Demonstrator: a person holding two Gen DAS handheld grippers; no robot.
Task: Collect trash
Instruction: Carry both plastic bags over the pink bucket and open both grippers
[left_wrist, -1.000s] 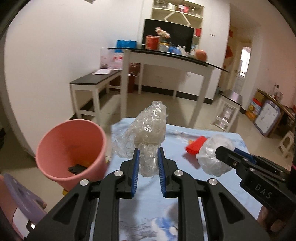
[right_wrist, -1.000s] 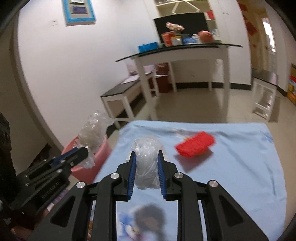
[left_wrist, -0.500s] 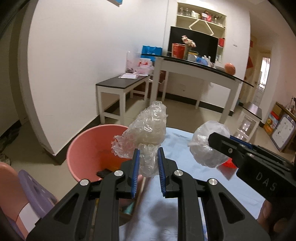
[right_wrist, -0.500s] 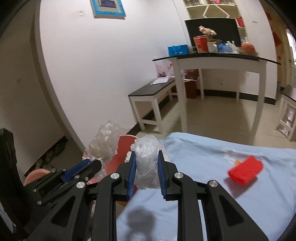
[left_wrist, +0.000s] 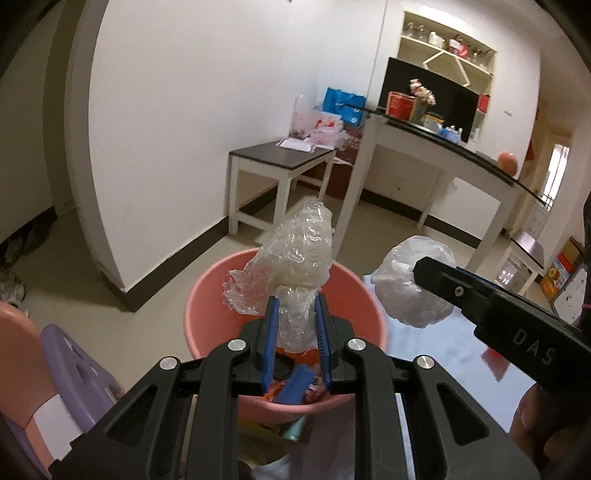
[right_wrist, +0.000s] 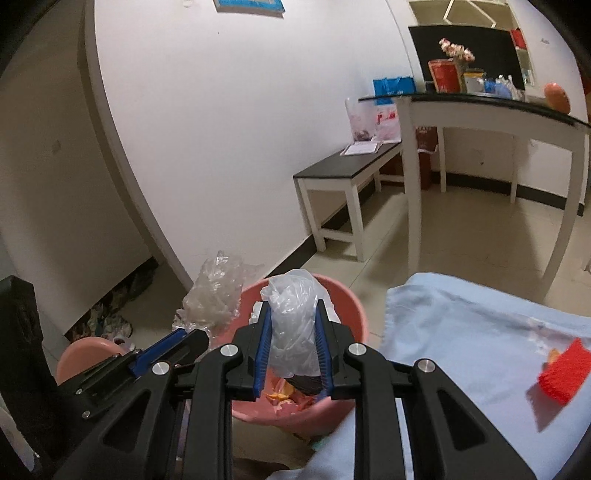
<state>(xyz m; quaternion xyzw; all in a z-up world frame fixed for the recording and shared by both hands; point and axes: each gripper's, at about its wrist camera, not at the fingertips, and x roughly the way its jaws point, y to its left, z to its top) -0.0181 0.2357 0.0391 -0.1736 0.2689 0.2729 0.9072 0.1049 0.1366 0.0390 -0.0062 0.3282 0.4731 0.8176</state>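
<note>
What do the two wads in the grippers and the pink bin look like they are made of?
Wad in the left gripper: bubble wrap, clear plastic, glossy, with rows of round bubbles. Wad in the right gripper: plastic bag, thin milky film, crinkled and translucent. Bin: apparently moulded plastic, smooth pink wall with a soft sheen.

Each fisheye camera is riding just behind its own hand-held gripper, looking forward and downward along the two fingers. The left view is peering closely into the pink bucket (left_wrist: 207, 295); the right view is facing the same bucket (right_wrist: 347, 306) from its other side. Both are sharing the bucket, the white wall (left_wrist: 207, 110) and the tabletop's blue cloth (right_wrist: 461, 332).
</note>
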